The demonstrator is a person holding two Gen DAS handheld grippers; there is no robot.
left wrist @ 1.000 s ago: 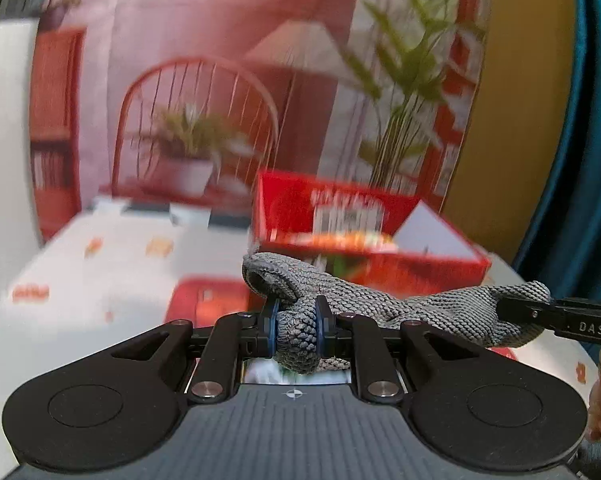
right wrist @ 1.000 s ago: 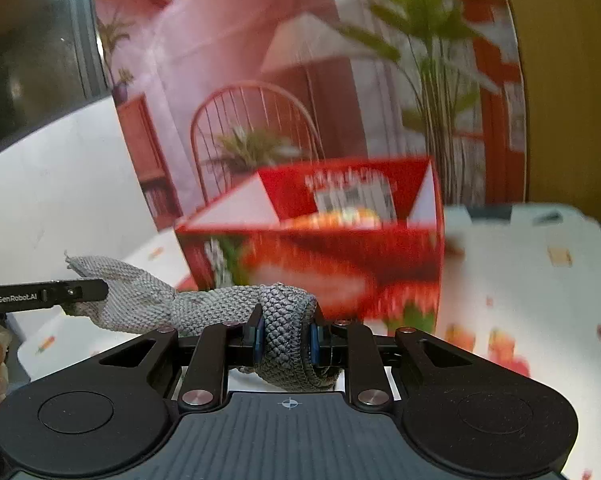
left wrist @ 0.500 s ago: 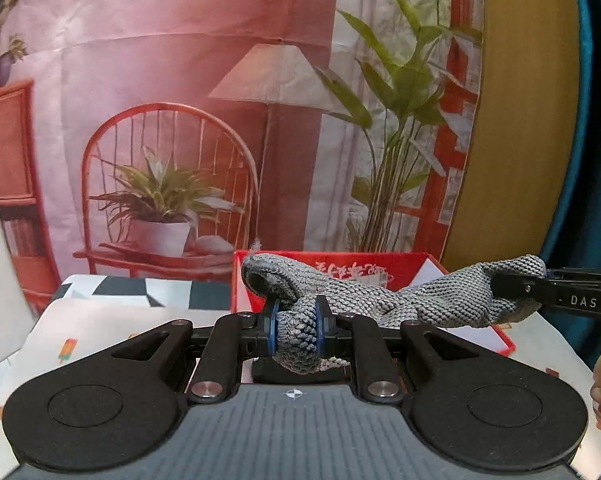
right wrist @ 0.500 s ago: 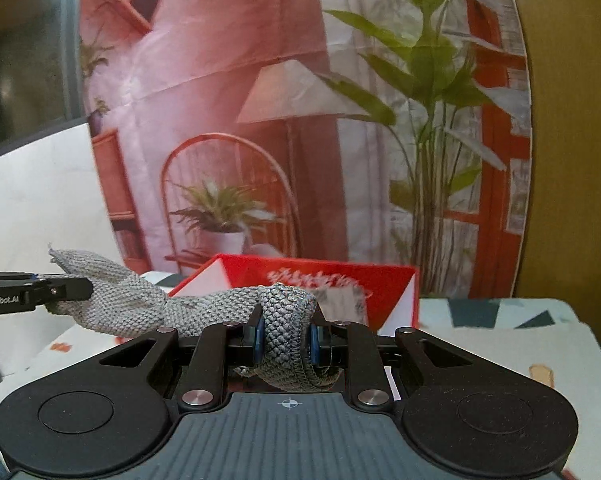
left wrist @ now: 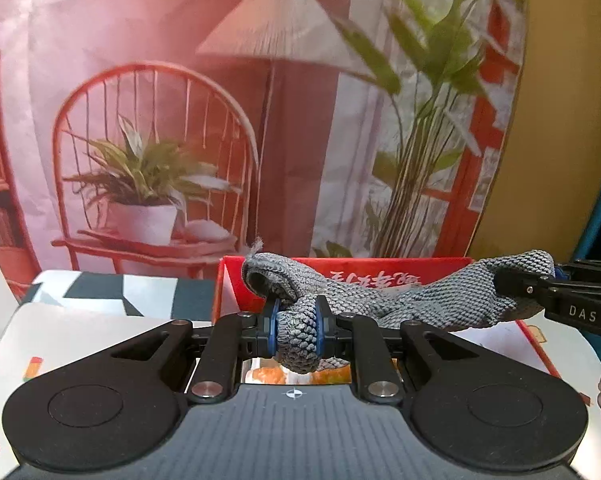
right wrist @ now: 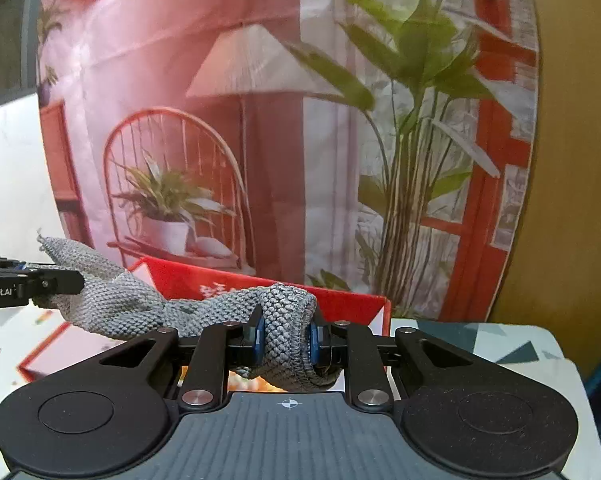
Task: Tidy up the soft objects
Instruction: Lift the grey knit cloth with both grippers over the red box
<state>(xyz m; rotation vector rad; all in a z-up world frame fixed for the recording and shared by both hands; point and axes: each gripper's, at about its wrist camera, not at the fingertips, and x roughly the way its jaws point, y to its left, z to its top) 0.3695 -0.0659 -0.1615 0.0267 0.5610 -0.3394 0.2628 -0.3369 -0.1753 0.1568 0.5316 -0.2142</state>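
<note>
Behind your table hangs a big pink picture cloth with a chair and plants on it. A second ago the red box stood big and close in front; now you see it lower down, with both hands above it. Your left gripper pinches one end of the grey knitted sock, and your right gripper pinches the other end. The sock hangs stretched over the box, so it looks ready to go in.

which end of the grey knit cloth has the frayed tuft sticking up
The end pinched by the left gripper: the grey knit cloth shows a loose tuft above it; the right gripper's end looks rounded.
</note>
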